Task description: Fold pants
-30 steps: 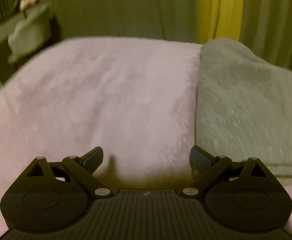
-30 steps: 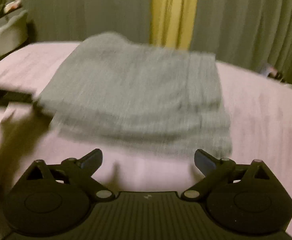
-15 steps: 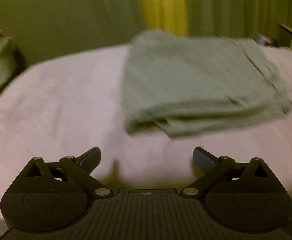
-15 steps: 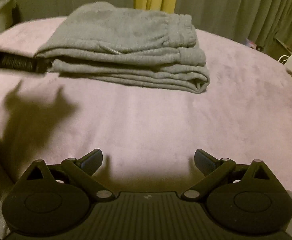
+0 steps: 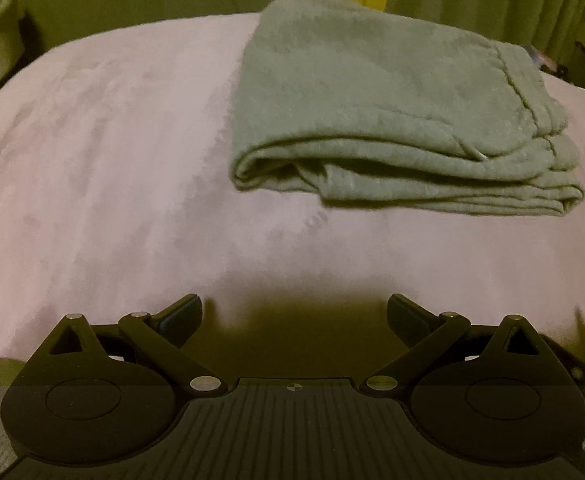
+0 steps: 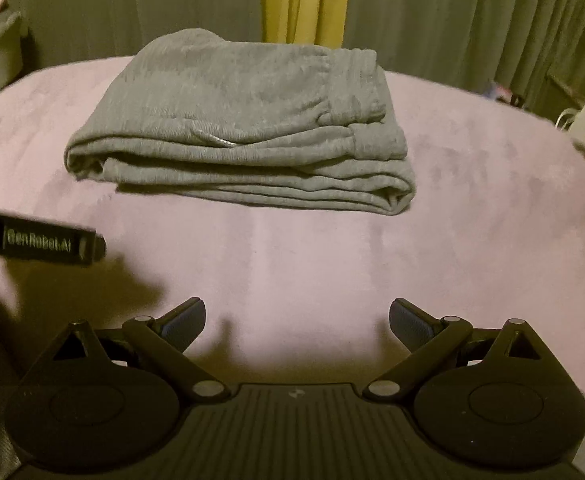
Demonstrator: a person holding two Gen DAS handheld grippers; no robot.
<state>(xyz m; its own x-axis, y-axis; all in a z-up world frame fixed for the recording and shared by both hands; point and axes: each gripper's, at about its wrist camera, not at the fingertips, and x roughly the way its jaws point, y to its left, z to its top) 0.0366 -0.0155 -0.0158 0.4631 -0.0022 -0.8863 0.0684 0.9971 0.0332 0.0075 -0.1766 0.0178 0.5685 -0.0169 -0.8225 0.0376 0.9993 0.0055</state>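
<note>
A: How did the left tool (image 5: 294,316) stand?
B: Its jaws were spread wide with nothing between them, above the pink blanket (image 5: 104,168) on the bed.

A: And the right tool (image 6: 297,318)?
B: The same, spread wide and holding nothing. In its view, the side of the left tool reached in at 9 o'clock, with a label on it.

A: Where were the pants (image 5: 392,112)?
B: Folded in a grey stack on the blanket, well apart from both tools. They lay toward 1 o'clock in the left wrist view and near 12 o'clock in the right wrist view (image 6: 244,128), with the layered edges facing the cameras.

A: Behind them?
B: Green curtains (image 6: 452,12) with a yellow strip (image 6: 306,0) at 12 o'clock.
</note>
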